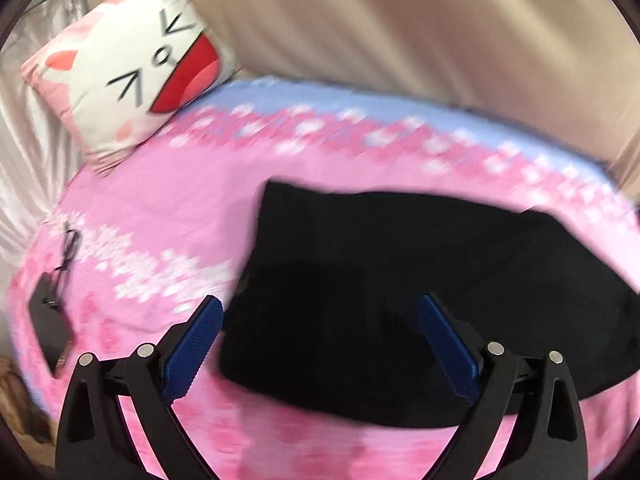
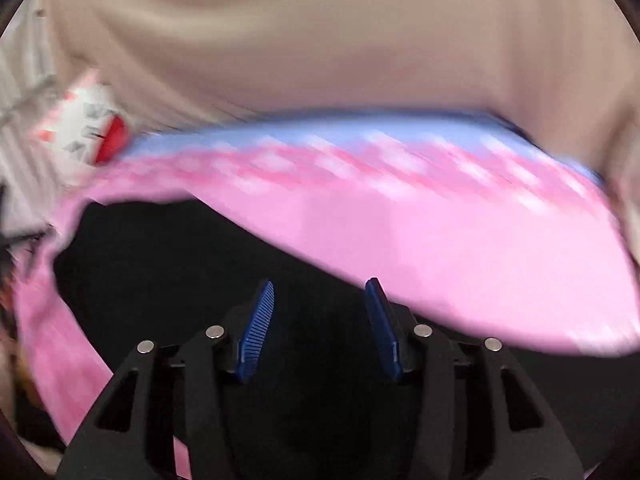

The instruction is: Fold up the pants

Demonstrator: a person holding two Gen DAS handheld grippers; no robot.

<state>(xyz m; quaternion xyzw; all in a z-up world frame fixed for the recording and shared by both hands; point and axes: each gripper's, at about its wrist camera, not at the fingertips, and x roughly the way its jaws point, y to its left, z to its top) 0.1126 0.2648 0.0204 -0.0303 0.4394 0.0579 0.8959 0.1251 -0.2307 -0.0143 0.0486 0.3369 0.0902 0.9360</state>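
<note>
The black pants [image 1: 400, 280] lie folded in a flat block on the pink bed sheet [image 1: 168, 216]. My left gripper [image 1: 320, 308] is open and empty above the near left edge of the pants. In the right wrist view the pants [image 2: 180, 264] fill the lower left. My right gripper [image 2: 322, 292] is open and empty above them, near their far edge. Both views are blurred by motion.
A pink and white cat-face pillow [image 1: 132, 72] leans at the head of the bed, also in the right wrist view [image 2: 88, 128]. A black device with a cable [image 1: 50, 324] lies on the sheet at left. Beige curtain [image 1: 400, 32] hangs behind the bed.
</note>
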